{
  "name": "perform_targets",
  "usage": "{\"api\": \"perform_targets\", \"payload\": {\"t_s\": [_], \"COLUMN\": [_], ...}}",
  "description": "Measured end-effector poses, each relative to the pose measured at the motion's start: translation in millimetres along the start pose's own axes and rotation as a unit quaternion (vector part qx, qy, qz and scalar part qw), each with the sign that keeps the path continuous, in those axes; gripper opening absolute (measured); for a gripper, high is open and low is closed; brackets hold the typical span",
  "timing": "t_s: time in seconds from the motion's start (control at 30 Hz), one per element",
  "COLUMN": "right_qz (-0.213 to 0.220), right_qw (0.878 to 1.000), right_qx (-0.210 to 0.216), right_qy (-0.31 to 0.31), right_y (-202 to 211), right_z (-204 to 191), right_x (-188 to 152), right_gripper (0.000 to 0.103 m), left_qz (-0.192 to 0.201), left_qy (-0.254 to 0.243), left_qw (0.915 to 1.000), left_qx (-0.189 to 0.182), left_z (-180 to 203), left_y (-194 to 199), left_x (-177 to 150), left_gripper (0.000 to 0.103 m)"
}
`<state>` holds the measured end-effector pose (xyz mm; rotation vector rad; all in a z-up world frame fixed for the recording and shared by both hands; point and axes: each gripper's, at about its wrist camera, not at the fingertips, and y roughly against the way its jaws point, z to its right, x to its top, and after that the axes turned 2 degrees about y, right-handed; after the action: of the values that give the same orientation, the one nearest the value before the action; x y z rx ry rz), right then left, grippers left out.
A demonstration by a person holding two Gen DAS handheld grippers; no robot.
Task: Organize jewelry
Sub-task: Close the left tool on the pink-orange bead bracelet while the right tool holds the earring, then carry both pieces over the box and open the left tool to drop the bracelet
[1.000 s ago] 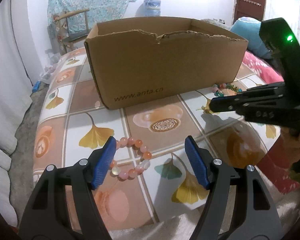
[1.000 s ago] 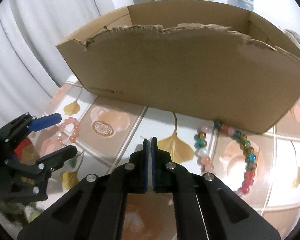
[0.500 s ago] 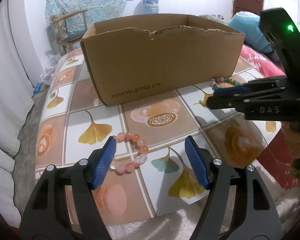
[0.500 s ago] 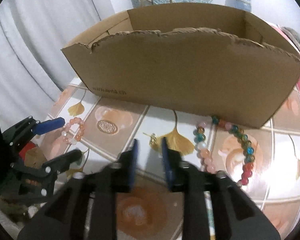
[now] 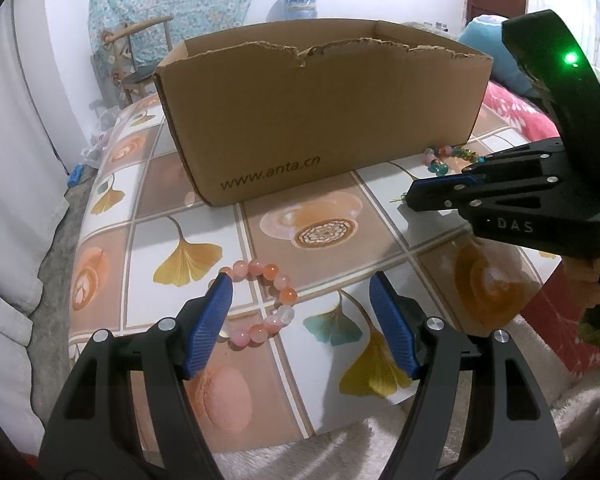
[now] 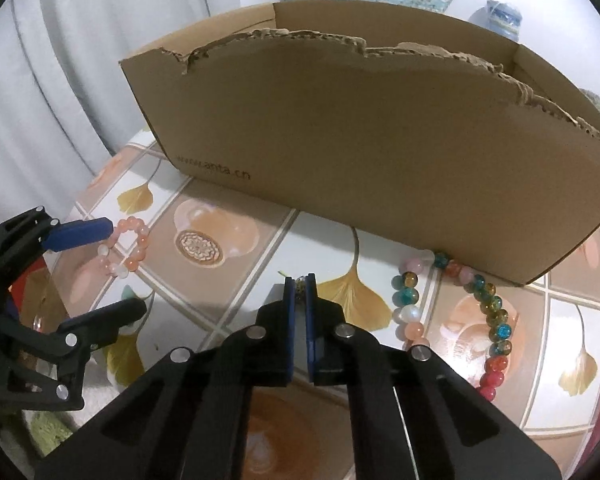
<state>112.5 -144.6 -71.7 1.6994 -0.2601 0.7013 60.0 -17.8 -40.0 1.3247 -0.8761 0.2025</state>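
- Jewelry on the tabletop consists of three pieces: a pink bead bracelet, a multicolour bead strand and a small gold piece.
- Cardboard box stands open-topped on the patterned tablecloth; I judge it the destination, and its interior is hidden from both views.
- Right gripper: I read its jaws as clenched, with the small gold piece caught at the very tips. How much of the piece sits between the pads cannot be told.
- Left gripper: jaws released and wide. The pink bead bracelet lies on the cloth between and just beyond them, its left side hidden behind the left pad; nothing is gripped.
- Multicolour bead strand lies against the box's near wall, to the right of the right gripper, untouched.
- Risk 1: the tip-only hold on the gold piece may slip during a lift. Cause: a tiny item, minimal pad contact.
- Risk 2: the piece may strike the box's torn upper edge and drop outside. Cause: the wall is tall and ragged.
- Risk 3: closing the left jaws may roll the beads aside or pinch the cloth. Cause: round beads on a slick cover.
- Risk 4: the two grippers work near each other; crossing paths toward the box could cause a collision.
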Motion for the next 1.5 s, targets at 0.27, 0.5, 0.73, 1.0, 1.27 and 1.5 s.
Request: {"api": "perform_targets", "payload": {"t_s": [0.27, 0.5, 0.73, 1.0, 1.27, 1.5], "right_qz": [0.009, 0.011, 0.017, 0.021, 0.028, 0.041], "right_qw": [1.0, 0.999, 0.998, 0.997, 0.996, 0.995], "right_qx": [0.023, 0.032, 0.039, 0.047, 0.052, 0.053], "right_qy": [-0.018, -0.042, -0.052, -0.058, -0.067, -0.072], "right_y": [17, 28, 27, 31, 36, 46], "right_z": [2, 8, 11, 20, 27, 30], "right_x": [-7, -16, -18, -20, -22, -20], "right_gripper": [0.003, 0.003, 0.003, 0.003, 0.003, 0.003], "left_qz": [-0.003, -0.008, -0.026, -0.052, -0.061, -0.042], "left_qy": [-0.009, -0.015, -0.011, -0.021, 0.01, 0.016], "left_qw": [1.0, 0.9999, 0.9996, 0.9984, 0.998, 0.9989], "left_qx": [0.001, 0.003, -0.001, -0.002, -0.01, -0.014], "left_z": [0, -2, -5, -2, -12, -12], "left_y": [3, 7, 3, -8, -13, -4], "left_x": [-2, -4, 0, 2, 8, 10], "left_gripper": [0.068, 0.065, 0.047, 0.024, 0.009, 0.009]}}
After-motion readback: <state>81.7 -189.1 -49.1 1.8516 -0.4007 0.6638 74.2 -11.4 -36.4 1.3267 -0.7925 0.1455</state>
